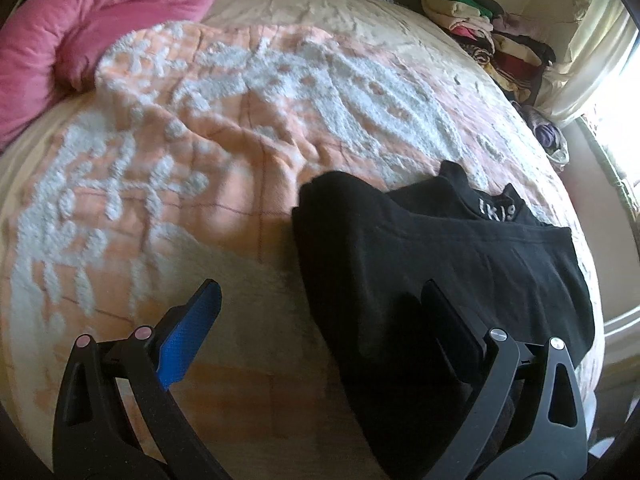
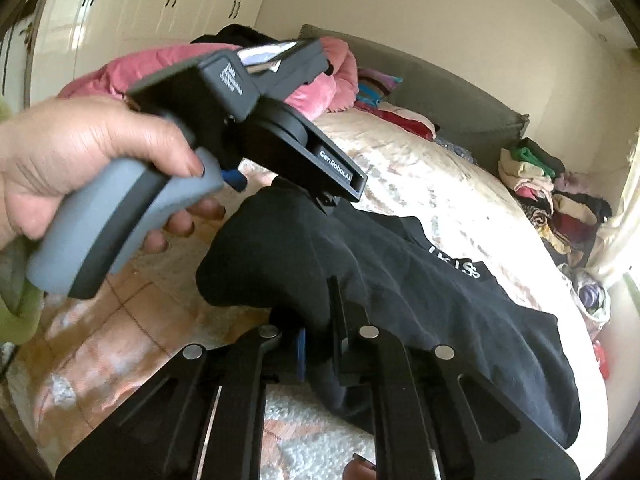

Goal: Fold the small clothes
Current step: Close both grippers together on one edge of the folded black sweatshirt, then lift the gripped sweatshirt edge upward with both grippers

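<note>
A black garment (image 1: 420,260) with white lettering at its neck lies on the peach and white bedspread (image 1: 224,128). My left gripper (image 1: 320,286) stands open at the garment's left edge: the blue-padded finger (image 1: 192,340) is over bare bedspread and the other finger (image 1: 448,328) is over the black cloth. In the right wrist view my right gripper (image 2: 316,320) is shut on a bunched fold of the black garment (image 2: 420,288), which hangs raised from it. A hand (image 2: 80,160) holds the left tool's grey handle just behind the fold; that tool's fingertips are hidden by the cloth.
A pink duvet (image 1: 80,28) is heaped at the bed's far left. Stacks of folded clothes (image 1: 492,40) sit at the far right corner of the bed, by a curtain (image 1: 592,52) and a bright window. White wardrobe doors (image 2: 160,0) stand behind the bed.
</note>
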A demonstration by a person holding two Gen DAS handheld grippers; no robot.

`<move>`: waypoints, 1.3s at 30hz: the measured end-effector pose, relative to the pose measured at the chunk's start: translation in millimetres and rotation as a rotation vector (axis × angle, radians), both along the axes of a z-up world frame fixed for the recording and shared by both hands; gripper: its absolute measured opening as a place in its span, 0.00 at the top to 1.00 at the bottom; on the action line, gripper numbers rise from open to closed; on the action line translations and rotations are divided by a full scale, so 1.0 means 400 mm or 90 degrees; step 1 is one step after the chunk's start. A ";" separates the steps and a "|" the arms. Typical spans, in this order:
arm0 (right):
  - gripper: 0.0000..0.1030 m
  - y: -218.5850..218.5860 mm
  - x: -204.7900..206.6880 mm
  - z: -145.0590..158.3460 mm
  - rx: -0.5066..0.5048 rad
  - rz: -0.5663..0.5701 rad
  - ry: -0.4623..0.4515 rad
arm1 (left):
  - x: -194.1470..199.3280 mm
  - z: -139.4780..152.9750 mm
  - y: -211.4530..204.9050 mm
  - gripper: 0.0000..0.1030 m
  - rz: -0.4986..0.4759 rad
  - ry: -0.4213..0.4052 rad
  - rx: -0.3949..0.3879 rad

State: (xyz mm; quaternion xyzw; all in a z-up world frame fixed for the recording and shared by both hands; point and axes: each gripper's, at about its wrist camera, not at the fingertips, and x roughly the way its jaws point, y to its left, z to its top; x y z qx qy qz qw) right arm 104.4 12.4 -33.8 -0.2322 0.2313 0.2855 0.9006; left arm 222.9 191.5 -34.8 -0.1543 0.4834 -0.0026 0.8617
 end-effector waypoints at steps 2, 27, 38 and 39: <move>0.93 -0.010 -0.003 0.002 0.016 -0.004 0.006 | -0.001 -0.002 -0.009 0.09 -0.006 -0.005 -0.011; 0.94 -0.113 -0.034 0.058 0.089 -0.036 -0.009 | -0.041 0.093 -0.131 0.82 -0.042 -0.102 -0.008; 0.94 -0.236 -0.034 0.111 0.150 -0.087 -0.007 | -0.026 0.210 -0.276 0.82 -0.069 -0.139 0.014; 0.94 -0.247 -0.033 0.112 0.154 -0.092 -0.006 | -0.022 0.220 -0.295 0.82 -0.073 -0.140 0.020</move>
